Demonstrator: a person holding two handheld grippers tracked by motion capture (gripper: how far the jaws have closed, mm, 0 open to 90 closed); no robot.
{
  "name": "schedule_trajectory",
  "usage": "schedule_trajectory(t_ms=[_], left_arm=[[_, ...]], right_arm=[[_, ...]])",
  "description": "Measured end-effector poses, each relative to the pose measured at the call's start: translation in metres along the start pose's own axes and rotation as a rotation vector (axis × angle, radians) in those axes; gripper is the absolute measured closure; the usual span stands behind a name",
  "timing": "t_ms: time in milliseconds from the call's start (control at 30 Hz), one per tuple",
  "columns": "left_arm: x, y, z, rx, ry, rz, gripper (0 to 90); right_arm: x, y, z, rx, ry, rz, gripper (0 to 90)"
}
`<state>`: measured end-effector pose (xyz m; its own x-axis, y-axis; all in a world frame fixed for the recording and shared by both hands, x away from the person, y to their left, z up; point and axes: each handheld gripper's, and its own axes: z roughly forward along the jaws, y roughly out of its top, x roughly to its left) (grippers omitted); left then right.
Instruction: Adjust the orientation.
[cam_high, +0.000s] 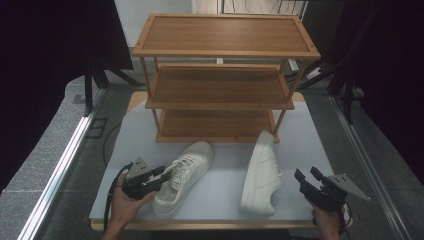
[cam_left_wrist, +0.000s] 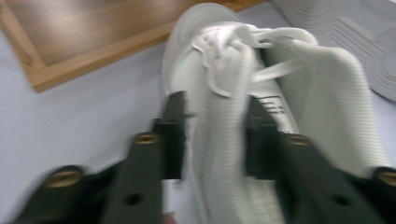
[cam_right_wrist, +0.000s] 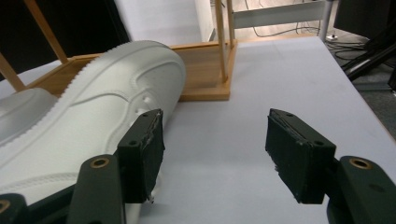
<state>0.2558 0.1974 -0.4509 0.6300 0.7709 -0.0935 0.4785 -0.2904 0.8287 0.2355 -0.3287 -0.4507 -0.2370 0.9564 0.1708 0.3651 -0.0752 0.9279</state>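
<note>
The left shoe (cam_high: 183, 176) lies upright on the worktop (cam_high: 226, 165) before the rack (cam_high: 220, 85). The left gripper (cam_high: 161, 174) has half-spread fingers (cam_left_wrist: 173, 135) around its side wall; close firmly before lifting. The right gripper (cam_high: 308, 176) has spread fingers, empty.

White sneaker (cam_high: 182, 176) upright, second (cam_high: 261, 175) tipped sideways

Two white lace-up sneakers are counted on the table: one upright (cam_high: 182, 177), one tipped on its side (cam_high: 261, 172). One three-tier wooden shoe rack (cam_high: 220, 80) is recorded. Two black two-jaw grippers are noted, left (cam_high: 162, 175) and right (cam_high: 307, 176).
</note>
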Motion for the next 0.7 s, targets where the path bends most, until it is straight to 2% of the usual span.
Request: schedule_trajectory(t_ms=[67, 167, 300, 333, 400, 467, 533, 700], left_arm=[[0.003, 0.003, -0.003, -0.035, -0.020, -0.032, 53.0], [0.003, 0.010, -0.007, -0.063, -0.015, -0.042, 44.0], [0.003, 0.017, -0.009, -0.105, -0.018, -0.062, 42.0], [0.003, 0.017, -0.009, -0.105, -0.018, -0.062, 41.3], [0.002, 0.021, -0.009, -0.117, -0.018, -0.071, 40.3], [0.002, 0.022, -0.009, -0.120, -0.017, -0.075, 39.8], [0.001, 0.025, -0.010, -0.135, -0.023, -0.096, 39.4], [-0.002, 0.023, -0.011, -0.133, -0.014, -0.089, 38.5]], right_arm=[[0.003, 0.002, 0.001, -0.003, 0.009, -0.003, 36.6], [0.010, 0.006, 0.004, -0.004, 0.030, -0.009, 37.0], [0.022, 0.009, 0.007, -0.015, 0.054, -0.037, 39.4], [0.022, 0.009, 0.007, -0.015, 0.054, -0.037, 39.4], [0.031, 0.012, 0.005, -0.024, 0.067, -0.060, 42.4], [0.039, 0.014, 0.004, -0.022, 0.094, -0.083, 46.5], [0.049, 0.016, 0.002, -0.021, 0.127, -0.119, 51.8], [0.075, 0.019, -0.003, -0.006, 0.221, -0.187, 59.4]])
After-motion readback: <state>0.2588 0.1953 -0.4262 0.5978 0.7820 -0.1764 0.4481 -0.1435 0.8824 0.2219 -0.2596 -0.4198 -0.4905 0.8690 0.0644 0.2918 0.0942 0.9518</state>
